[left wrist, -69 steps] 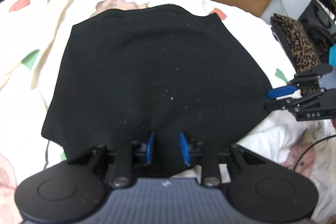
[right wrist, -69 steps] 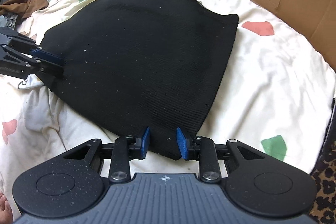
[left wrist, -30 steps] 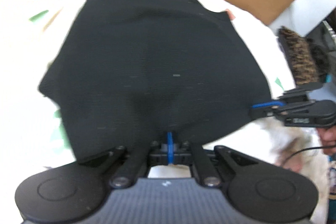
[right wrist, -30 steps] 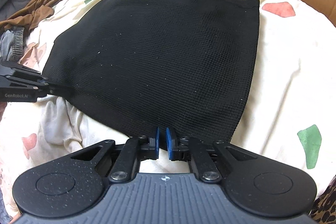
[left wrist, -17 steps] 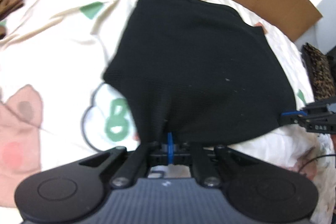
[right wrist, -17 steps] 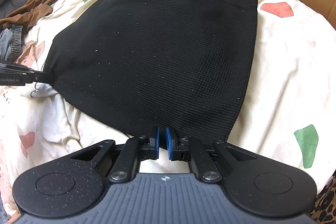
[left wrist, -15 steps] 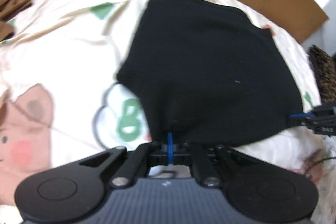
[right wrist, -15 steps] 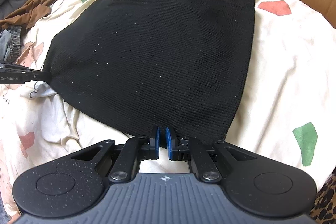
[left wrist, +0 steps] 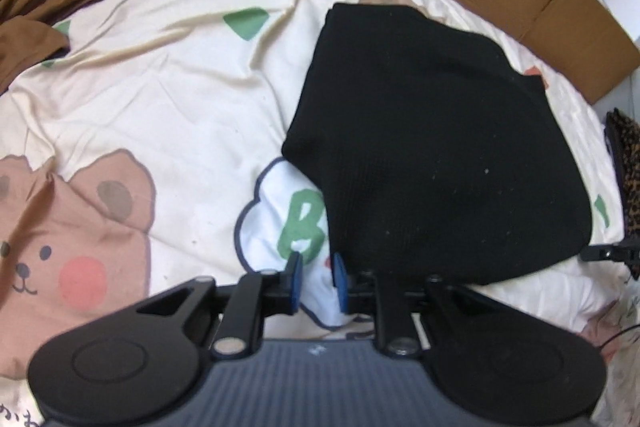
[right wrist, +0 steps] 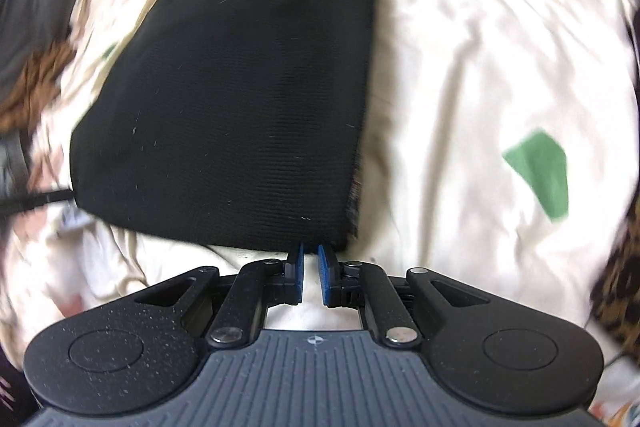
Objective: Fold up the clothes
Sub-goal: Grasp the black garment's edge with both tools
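With both jaws opening and empty beside the folded black garment [left wrist: 432,147] on the bed [left wrist: 168,99], you next regrasp its near edge.

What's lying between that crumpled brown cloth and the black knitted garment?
Only the cream cartoon-print bedsheet lies between the brown cloth and the black garment, seen in the left wrist view.

A large green letter "B" stands in a white, dark-outlined cloud print on the cartoon bedsheet [left wrist: 168,99], just left of the black garment [left wrist: 432,147]. Small dark characters at the sheet's near left corner are too cropped to read.
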The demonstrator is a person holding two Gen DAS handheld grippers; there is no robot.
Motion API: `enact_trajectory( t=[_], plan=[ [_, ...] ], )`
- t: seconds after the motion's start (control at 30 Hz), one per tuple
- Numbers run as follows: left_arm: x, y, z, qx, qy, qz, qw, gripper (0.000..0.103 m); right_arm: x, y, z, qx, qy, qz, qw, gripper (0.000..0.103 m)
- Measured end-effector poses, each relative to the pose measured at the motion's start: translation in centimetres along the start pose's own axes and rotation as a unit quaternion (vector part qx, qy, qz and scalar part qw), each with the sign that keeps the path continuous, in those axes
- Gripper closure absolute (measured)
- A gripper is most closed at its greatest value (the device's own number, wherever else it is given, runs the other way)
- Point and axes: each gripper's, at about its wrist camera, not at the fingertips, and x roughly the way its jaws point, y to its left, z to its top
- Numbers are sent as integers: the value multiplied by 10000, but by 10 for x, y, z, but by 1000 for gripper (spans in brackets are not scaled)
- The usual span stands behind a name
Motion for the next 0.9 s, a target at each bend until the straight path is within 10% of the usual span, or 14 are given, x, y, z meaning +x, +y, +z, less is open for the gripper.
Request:
enact_trajectory(
  t=[0.5, 0.9],
  plan=[
    [23, -5, 2, -237, 171, -437, 9986, 75, 25, -72, -36, 2785, -508, 1641, 9449, 88],
    [12, -4, -3, -459, 169, -496, 9976, 88, 3, -81, -43, 2759, -922, 2030, 9350, 100]
  ],
)
